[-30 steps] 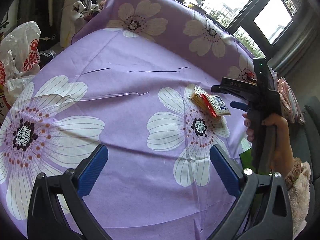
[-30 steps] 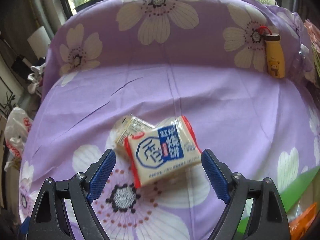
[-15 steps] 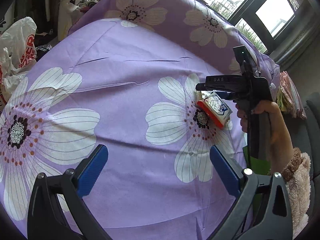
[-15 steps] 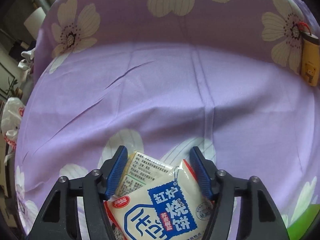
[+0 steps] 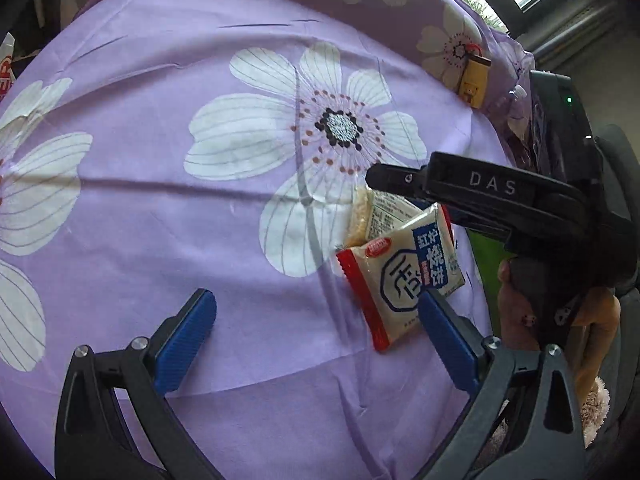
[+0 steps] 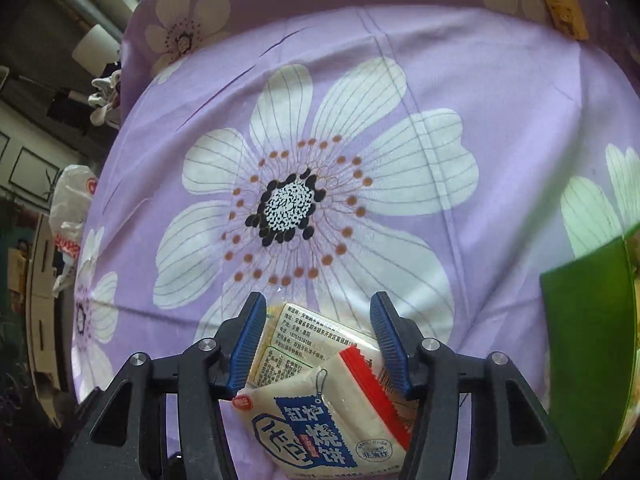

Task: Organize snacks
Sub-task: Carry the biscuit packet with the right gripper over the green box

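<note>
1. Leftmost in the left wrist view, a purple cloth (image 5: 168,80) printed with big white flowers covers the whole surface, with a few creases running across it.
2. Low in that view, the left gripper (image 5: 316,330) hangs just above the cloth with its blue pads spread wide and nothing between them.
3. Just past its right pad lie two snack packets: a white packet with red ends and a blue label (image 5: 400,280) lies partly over a pale packet with small print (image 5: 376,212).
4. Further right, the right gripper (image 5: 420,200), black and marked "DAS", reaches down over the pale packet; the hand (image 5: 516,308) holding it shows below the black body.
5. Up by the far right edge of the cloth a small yellow bottle (image 5: 476,80) lies on its side against the raised fold.
6. Turning to the right wrist view, a white plastic bag (image 6: 74,200) sits off the left edge of the cloth.
7. In the middle, the right gripper (image 6: 318,340) has its blue pads partly closed on either side of the pale packet (image 6: 316,336), each pad at a packet edge; whether they actually press it I cannot tell.
8. Below the pads the white packet (image 6: 320,420) fills the bottom of the view, its red end tilted up toward the right pad.
9. Farthest right, a green box (image 6: 588,320) edges into the picture.
</note>
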